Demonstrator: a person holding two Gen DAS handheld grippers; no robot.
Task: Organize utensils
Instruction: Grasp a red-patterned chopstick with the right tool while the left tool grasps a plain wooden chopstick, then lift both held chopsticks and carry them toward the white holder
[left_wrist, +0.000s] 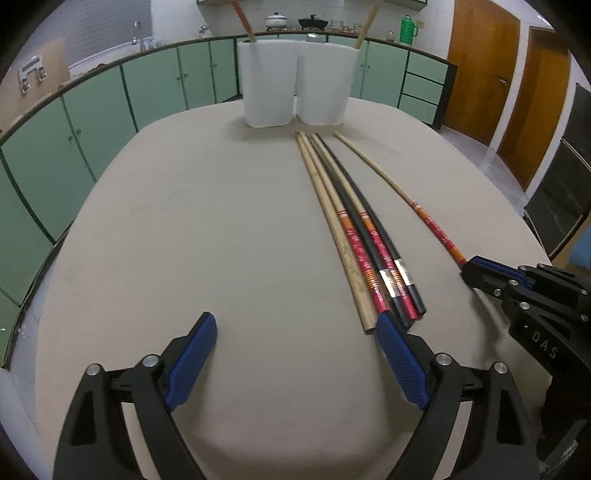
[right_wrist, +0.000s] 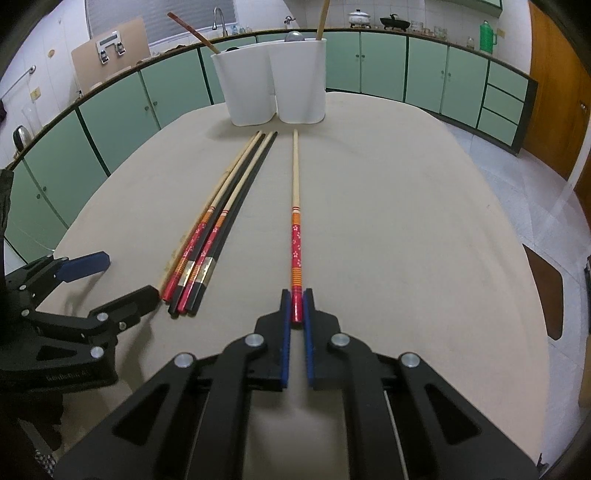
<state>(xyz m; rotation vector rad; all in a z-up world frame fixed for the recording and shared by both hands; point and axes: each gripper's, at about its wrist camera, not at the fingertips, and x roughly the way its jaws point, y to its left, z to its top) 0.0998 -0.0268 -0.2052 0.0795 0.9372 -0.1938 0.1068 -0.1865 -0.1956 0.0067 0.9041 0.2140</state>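
Note:
A lone red-handled chopstick (right_wrist: 295, 206) lies on the table pointing at the white two-part holder (right_wrist: 273, 81). My right gripper (right_wrist: 296, 304) is shut on its red end, low at the table. It also shows in the left wrist view (left_wrist: 467, 267), gripping that chopstick (left_wrist: 399, 192). A bundle of several chopsticks (left_wrist: 354, 229), plain wood, black and red, lies to the left of it. My left gripper (left_wrist: 295, 332) is open and empty, its right finger tip beside the bundle's near ends. The holder (left_wrist: 295, 85) has a chopstick standing in each part.
The beige table (left_wrist: 166, 240) drops off at its rounded edges. Green cabinets (left_wrist: 110, 103) run behind and to the left. Wooden doors (left_wrist: 480, 74) stand at the right. A chair (right_wrist: 546, 295) stands by the table's right edge.

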